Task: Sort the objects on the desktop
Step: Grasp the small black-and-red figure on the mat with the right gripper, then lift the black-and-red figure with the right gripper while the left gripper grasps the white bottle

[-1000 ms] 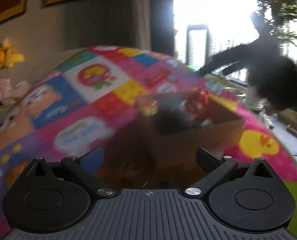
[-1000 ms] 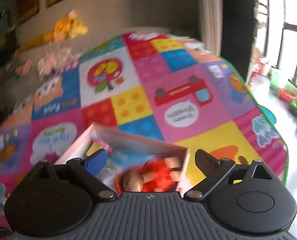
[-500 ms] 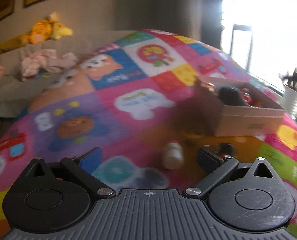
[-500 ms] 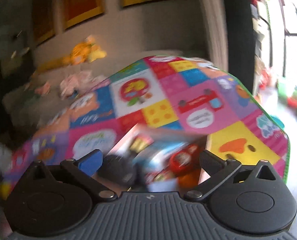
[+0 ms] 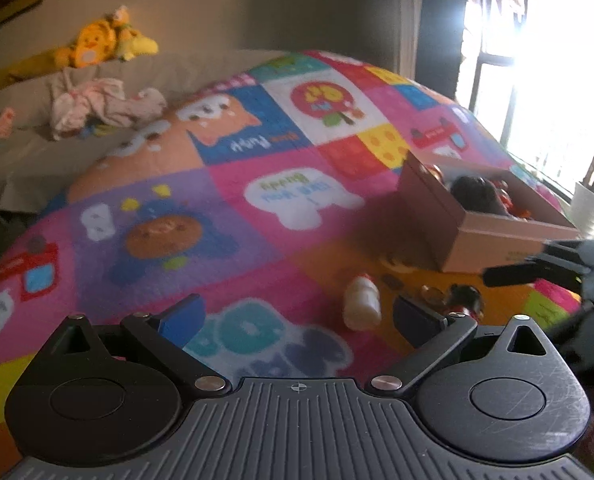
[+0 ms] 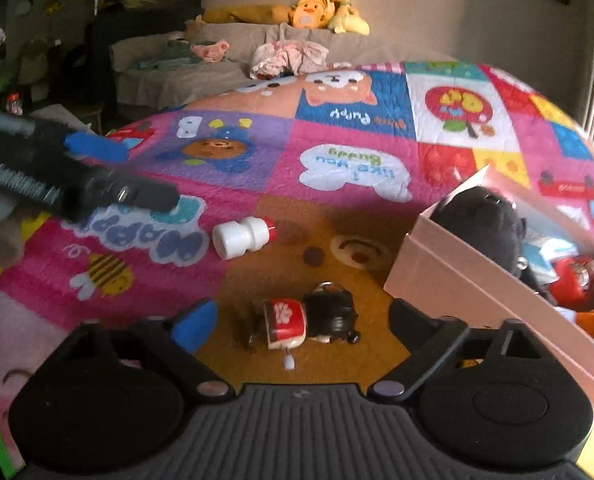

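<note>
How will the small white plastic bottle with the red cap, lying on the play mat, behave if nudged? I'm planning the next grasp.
The small white plastic bottle with the red cap lies on its side, so it will probably roll across the colourful quilted play mat. It looks light and rigid. Its smooth, round body might slip between pads.

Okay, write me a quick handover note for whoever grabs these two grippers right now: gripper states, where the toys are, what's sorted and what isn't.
Left gripper: open, empty, hovering over the play mat.
Right gripper: jaws closing, nothing gripped yet; the small doll keychain lies on the mat between its fingers.
White bottle with red cap: lying on its side on the mat, left of the box.
Cardboard box: on the mat at right, already holding a black plush and a red toy.
Done: those boxed items.
Left: keychain, then the bottle, probably into the box.
</note>
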